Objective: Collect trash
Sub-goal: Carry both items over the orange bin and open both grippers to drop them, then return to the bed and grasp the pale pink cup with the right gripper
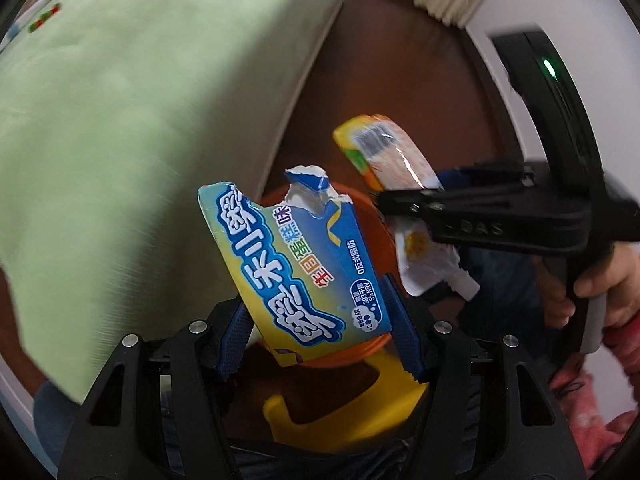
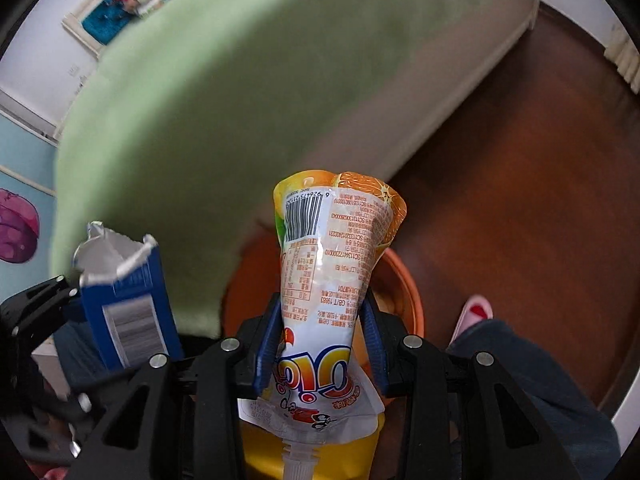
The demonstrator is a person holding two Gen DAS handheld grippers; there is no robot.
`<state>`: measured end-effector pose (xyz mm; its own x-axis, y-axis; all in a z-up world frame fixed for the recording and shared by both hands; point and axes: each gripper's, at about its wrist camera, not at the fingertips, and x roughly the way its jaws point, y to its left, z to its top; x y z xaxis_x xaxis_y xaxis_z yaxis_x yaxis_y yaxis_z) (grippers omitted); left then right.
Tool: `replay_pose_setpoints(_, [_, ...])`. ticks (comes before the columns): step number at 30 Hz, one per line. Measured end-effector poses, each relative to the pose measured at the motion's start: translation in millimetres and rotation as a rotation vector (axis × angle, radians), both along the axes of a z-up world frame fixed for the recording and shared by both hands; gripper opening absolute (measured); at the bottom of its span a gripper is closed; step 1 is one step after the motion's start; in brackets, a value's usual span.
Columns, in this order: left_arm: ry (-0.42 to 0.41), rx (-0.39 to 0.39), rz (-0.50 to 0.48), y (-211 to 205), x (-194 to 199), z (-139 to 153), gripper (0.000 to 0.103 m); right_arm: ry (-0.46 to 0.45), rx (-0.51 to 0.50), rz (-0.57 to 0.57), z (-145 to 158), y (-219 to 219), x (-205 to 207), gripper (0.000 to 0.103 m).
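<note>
My left gripper is shut on a torn blue and yellow snack box, held above an orange bin on the floor. My right gripper is shut on an orange juice pouch, spout end toward the camera, also over the orange bin. In the left wrist view the right gripper holds the pouch just right of the box. In the right wrist view the box and left gripper sit at lower left.
A bed with a green sheet fills the left and top of both views. Brown wooden floor lies to the right. A yellow object sits below the bin. The person's jeans leg and pink slipper are at lower right.
</note>
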<state>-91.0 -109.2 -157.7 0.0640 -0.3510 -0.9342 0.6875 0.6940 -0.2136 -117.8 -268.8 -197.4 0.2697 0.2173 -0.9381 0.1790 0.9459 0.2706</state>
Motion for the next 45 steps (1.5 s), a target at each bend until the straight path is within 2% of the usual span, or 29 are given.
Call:
replay_pose_setpoints(4, [0.045,0.083,-0.026,-16,-4,-37,0.06,0.08,0.011,0.007,-33,5,8,0.039])
replay_pose_setpoints(7, [0.079,0.135,-0.021,-23,-2,-60,0.06,0.128,0.014,0.023,-53,9,18,0.043])
replay_pose_setpoints(10, [0.092,0.178,-0.007,-27,4,-73,0.064,0.127,0.001,0.022,-58,9,26,0.071])
replay_pose_setpoints(11, [0.098,0.18,-0.004,-27,6,-75,0.068,0.12,-0.005,0.019,-60,8,25,0.071])
replay_pose_setpoints(16, [0.082,0.175,0.008,-31,2,-74,0.073,0.088,-0.012,0.027,-52,5,31,0.074])
replay_pose_setpoints(20, [0.057,0.16,0.018,-38,-2,-72,0.076,0.057,-0.026,0.041,-42,6,16,0.074])
replay_pose_setpoints(21, [0.046,0.152,0.021,-39,-1,-68,0.076,0.048,-0.027,0.044,-41,7,4,0.074])
replay_pose_setpoints(24, [0.02,0.131,0.034,-38,-6,-59,0.076,0.009,-0.029,0.054,-26,9,4,0.077])
replay_pose_setpoints(27, [-0.019,0.105,0.052,-30,-6,-37,0.077,-0.039,-0.048,0.058,-12,3,4,0.078])
replay_pose_setpoints(30, [-0.056,0.082,0.055,-26,-2,-25,0.077,-0.105,-0.069,0.051,12,-8,6,0.081])
replay_pose_setpoints(33, [-0.117,0.033,0.048,-25,2,2,0.077,-0.178,-0.092,0.047,42,-13,9,0.082])
replay_pose_setpoints(35, [-0.152,-0.007,0.055,-22,4,20,0.077,-0.238,-0.11,0.04,64,-18,12,0.086])
replay_pose_setpoints(37, [-0.192,-0.052,0.079,-15,12,42,0.083,-0.331,-0.109,0.027,94,-25,21,0.088])
replay_pose_setpoints(40, [-0.259,-0.106,0.139,-1,27,72,0.084,-0.431,-0.091,0.019,125,-29,39,0.09])
replay_pose_setpoints(45, [-0.347,-0.139,0.253,19,49,101,0.089,-0.575,-0.033,0.022,166,-23,94,0.096])
